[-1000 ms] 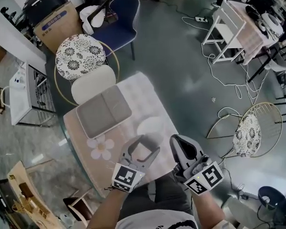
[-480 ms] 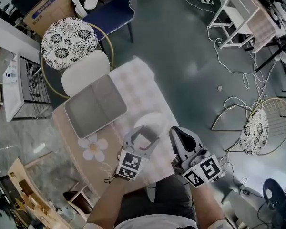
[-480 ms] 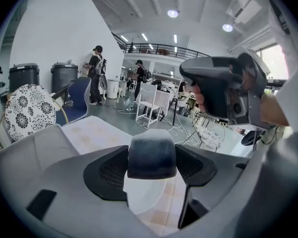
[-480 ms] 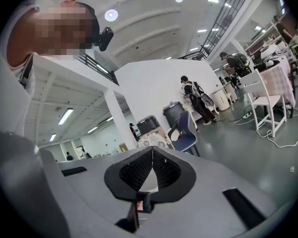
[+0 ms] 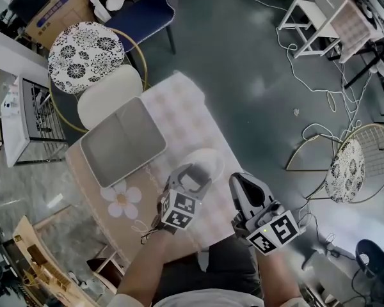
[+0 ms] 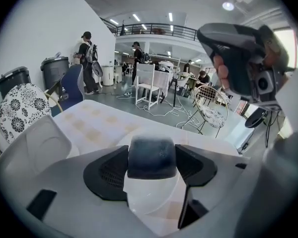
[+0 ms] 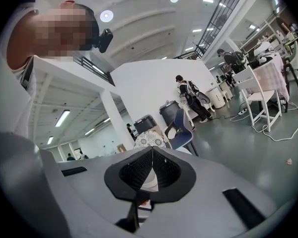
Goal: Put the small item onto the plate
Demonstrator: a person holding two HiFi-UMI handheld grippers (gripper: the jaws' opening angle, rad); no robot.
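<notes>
Counted: one table (image 5: 179,107); one plate (image 5: 205,157); one grey tray (image 5: 123,141); one small item (image 6: 151,157); two grippers, namely left gripper (image 5: 192,176) and right gripper (image 5: 239,184); apparently two floral chairs (image 5: 86,48) (image 5: 344,170).

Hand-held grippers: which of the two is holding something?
The left hand-held gripper: its jaws clamp a small dark block over the white plate. The right hand-held gripper has jaws shut on nothing.

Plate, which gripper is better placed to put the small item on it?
Left. The left gripper is shut on the item and sits right above the plate. The right gripper is shut, empty, and off to the plate's side.
</notes>
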